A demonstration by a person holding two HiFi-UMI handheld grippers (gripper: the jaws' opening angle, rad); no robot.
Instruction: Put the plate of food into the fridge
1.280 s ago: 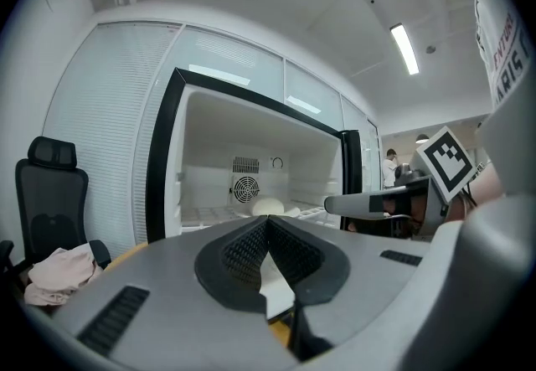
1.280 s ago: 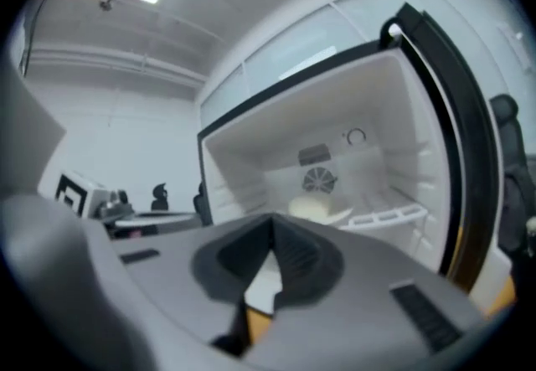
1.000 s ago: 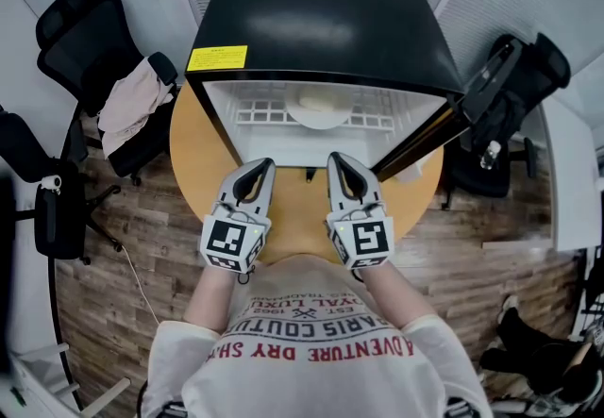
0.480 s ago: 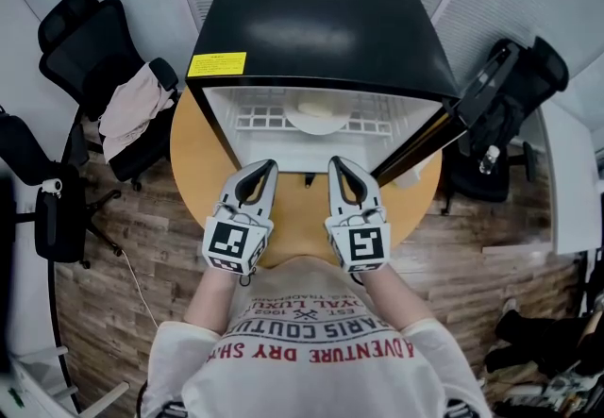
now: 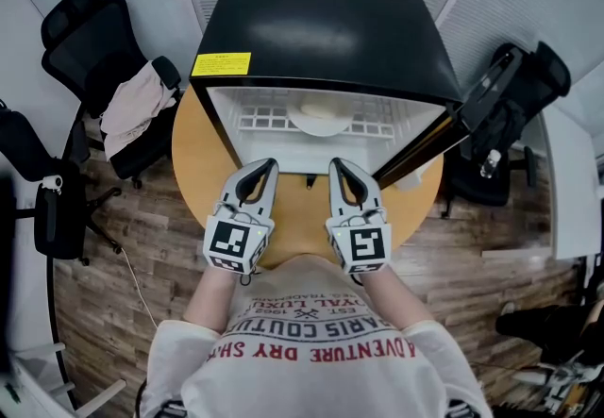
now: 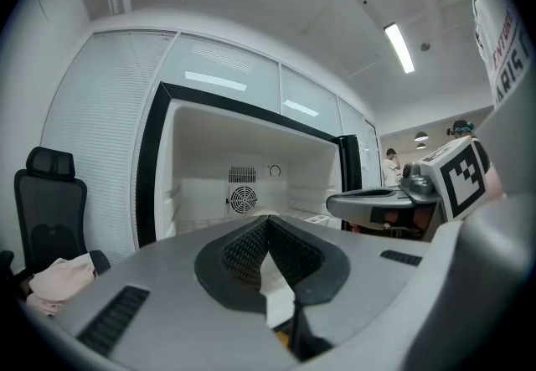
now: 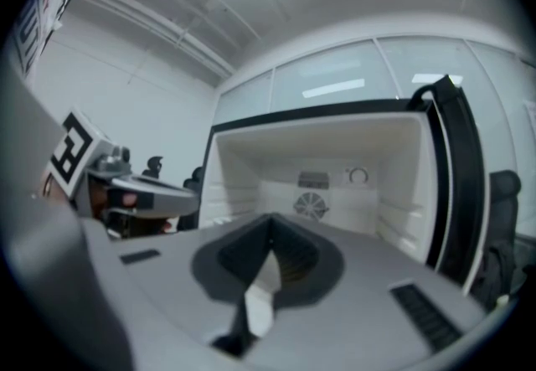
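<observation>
A black mini fridge (image 5: 321,25) stands open on a round wooden table (image 5: 193,166). Inside it, a white plate of pale food (image 5: 321,114) rests on the white wire shelf (image 5: 260,114). My left gripper (image 5: 268,164) and right gripper (image 5: 334,164) hover side by side over the table just in front of the fridge opening, apart from the plate. Both are shut with nothing between their jaws. In the left gripper view the left gripper (image 6: 268,218) points at the white fridge interior (image 6: 243,198). The right gripper (image 7: 270,218) does the same in its own view.
The fridge door (image 5: 425,147) stands swung out to the right. Black office chairs stand at the left (image 5: 85,39) and right (image 5: 514,95), the left one draped with a pink cloth (image 5: 132,105). Wooden floor surrounds the table.
</observation>
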